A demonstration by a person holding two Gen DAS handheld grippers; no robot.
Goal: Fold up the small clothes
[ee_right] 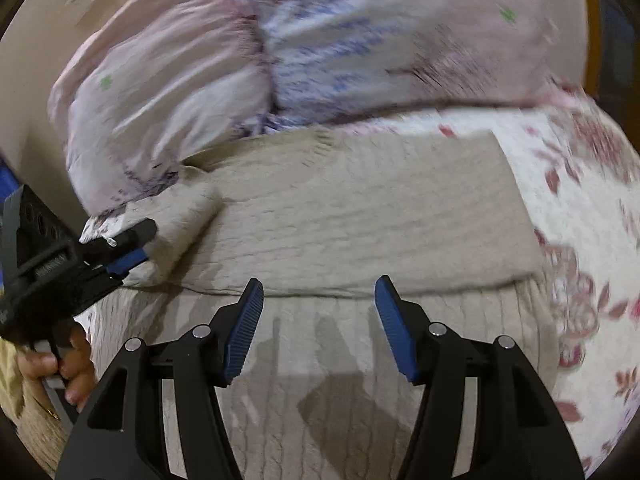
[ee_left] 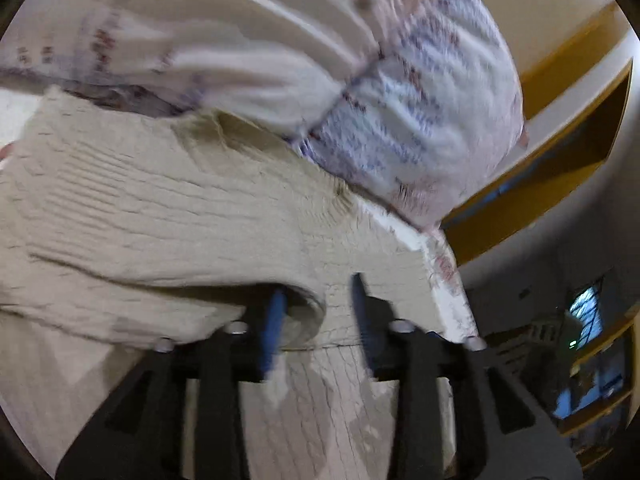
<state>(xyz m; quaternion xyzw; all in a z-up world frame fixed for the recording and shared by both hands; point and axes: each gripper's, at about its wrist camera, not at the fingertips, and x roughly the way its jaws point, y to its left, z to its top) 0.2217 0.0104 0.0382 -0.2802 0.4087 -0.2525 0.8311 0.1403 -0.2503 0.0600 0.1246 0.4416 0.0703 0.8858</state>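
A beige knitted sweater [ee_right: 360, 216] lies on the bed, its upper half folded over the lower. My right gripper [ee_right: 318, 304] is open and empty just above the sweater's near part. My left gripper [ee_right: 132, 244] shows at the left of the right wrist view, its jaws either side of the sweater's sleeve fold. In the left wrist view the left gripper [ee_left: 318, 300] has a gap between its blue pads, with the sweater [ee_left: 160, 208] and its rolled sleeve edge [ee_left: 304, 312] against the left pad. No firm pinch shows.
A pale quilt with purple print [ee_right: 280, 48] is bunched behind the sweater, also in the left wrist view [ee_left: 420, 112]. A floral bedsheet [ee_right: 580, 240] covers the bed to the right. Yellow wooden shelving [ee_left: 560, 152] stands beyond the bed edge.
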